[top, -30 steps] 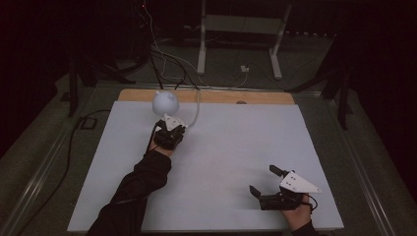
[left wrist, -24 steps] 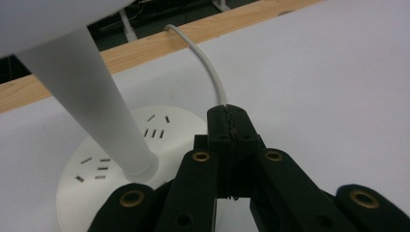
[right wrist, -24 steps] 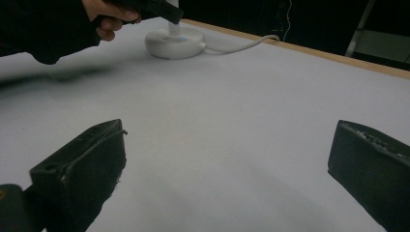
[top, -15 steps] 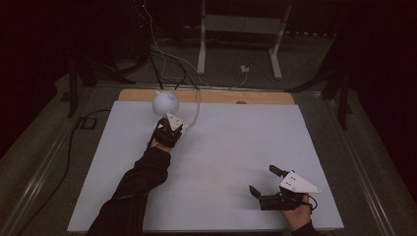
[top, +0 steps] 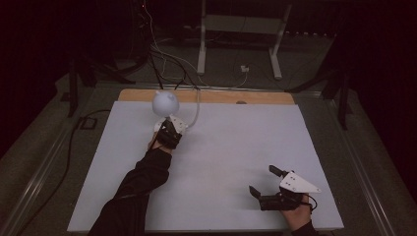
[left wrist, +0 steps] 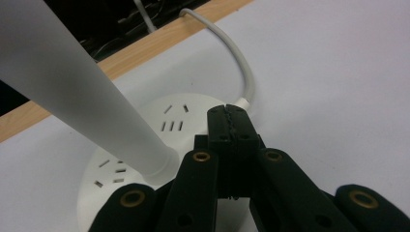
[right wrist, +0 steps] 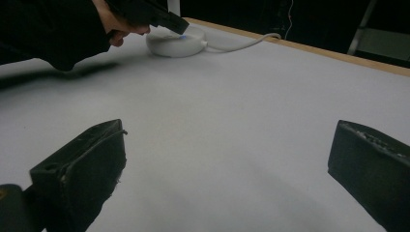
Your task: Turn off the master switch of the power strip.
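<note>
I have the left gripper (left wrist: pixel 227 118) with its jaws pressed together, tips down over the lamp base (left wrist: pixel 145 145), a round white socket hub in the upper left of the high view. The lamp's stem (left wrist: pixel 82 96) rises just left of the tips. My right gripper (top: pixel 268 189) sits spread wide, well apart at lower right.

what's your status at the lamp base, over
Left gripper shut, tips over the round white lamp base, nothing held. Right gripper open, idle. Nothing in the way.
</note>
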The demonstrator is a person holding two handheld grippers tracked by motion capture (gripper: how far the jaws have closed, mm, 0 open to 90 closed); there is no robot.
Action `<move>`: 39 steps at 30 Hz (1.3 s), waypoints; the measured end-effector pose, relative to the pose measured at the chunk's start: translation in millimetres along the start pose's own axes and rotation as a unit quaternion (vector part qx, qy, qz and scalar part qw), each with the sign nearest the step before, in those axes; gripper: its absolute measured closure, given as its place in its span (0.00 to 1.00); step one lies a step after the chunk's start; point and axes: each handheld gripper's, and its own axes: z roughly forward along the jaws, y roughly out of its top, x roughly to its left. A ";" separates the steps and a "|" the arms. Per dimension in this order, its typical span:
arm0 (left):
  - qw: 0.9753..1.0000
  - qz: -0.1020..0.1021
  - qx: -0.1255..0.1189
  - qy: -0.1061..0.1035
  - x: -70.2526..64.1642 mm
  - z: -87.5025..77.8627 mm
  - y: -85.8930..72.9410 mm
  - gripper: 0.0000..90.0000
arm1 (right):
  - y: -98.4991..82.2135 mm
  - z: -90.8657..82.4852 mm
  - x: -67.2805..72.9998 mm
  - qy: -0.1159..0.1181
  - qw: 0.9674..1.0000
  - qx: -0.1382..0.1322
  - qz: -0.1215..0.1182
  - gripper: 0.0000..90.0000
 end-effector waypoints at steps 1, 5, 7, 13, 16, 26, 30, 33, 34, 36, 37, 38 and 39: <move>1.000 0.001 0.002 0.001 -0.3 0.6 -0.4 1.00 | 0.0 0.0 0.1 0.000 1.000 0.000 0.000 0.00; 1.000 0.006 0.007 0.005 -1.1 2.8 -1.6 1.00 | 0.0 -0.2 -0.1 0.001 1.000 0.000 0.000 0.00; 1.000 0.001 0.006 0.005 -0.7 3.0 -1.9 1.00 | 0.0 -0.2 -0.2 0.001 1.000 0.000 0.000 0.00; 1.000 0.008 0.006 0.006 -2.6 2.4 -2.0 1.00 | -0.1 -0.2 -0.4 0.001 1.000 0.001 0.000 0.00; 1.000 0.011 0.008 0.008 -2.3 2.3 -2.1 1.00 | 0.0 -0.2 0.1 0.001 1.000 0.000 -0.002 0.00; 1.000 0.019 0.008 -0.002 -3.3 3.0 -3.6 1.00 | -0.1 0.0 0.1 0.001 1.000 0.002 -0.002 0.00; 1.000 0.022 0.012 0.006 -2.6 3.1 -3.6 1.00 | -0.2 0.0 0.1 0.002 1.000 0.002 -0.003 0.00; 1.000 0.014 0.009 0.001 0.3 3.7 -4.4 1.00 | -0.2 0.1 0.5 0.003 1.000 0.003 -0.003 0.00; 1.000 0.014 0.010 0.000 0.7 3.8 -4.1 1.00 | -0.3 0.2 0.5 0.003 1.000 0.004 -0.002 0.00; 1.000 0.016 0.013 -0.002 1.2 4.2 -3.0 1.00 | -0.5 0.5 0.3 0.003 1.000 0.004 -0.002 0.00; 1.000 0.017 0.015 -0.002 1.4 4.2 -2.8 1.00 | -0.4 0.6 0.5 0.003 1.000 0.005 -0.001 0.00; 1.000 0.017 0.015 -0.002 1.4 4.2 -2.7 1.00 | -0.3 0.6 0.6 0.003 1.000 0.005 -0.002 0.00; 1.000 0.018 0.016 -0.001 0.7 4.2 -2.5 1.00 | -0.2 0.6 0.8 0.004 1.000 0.004 -0.002 0.00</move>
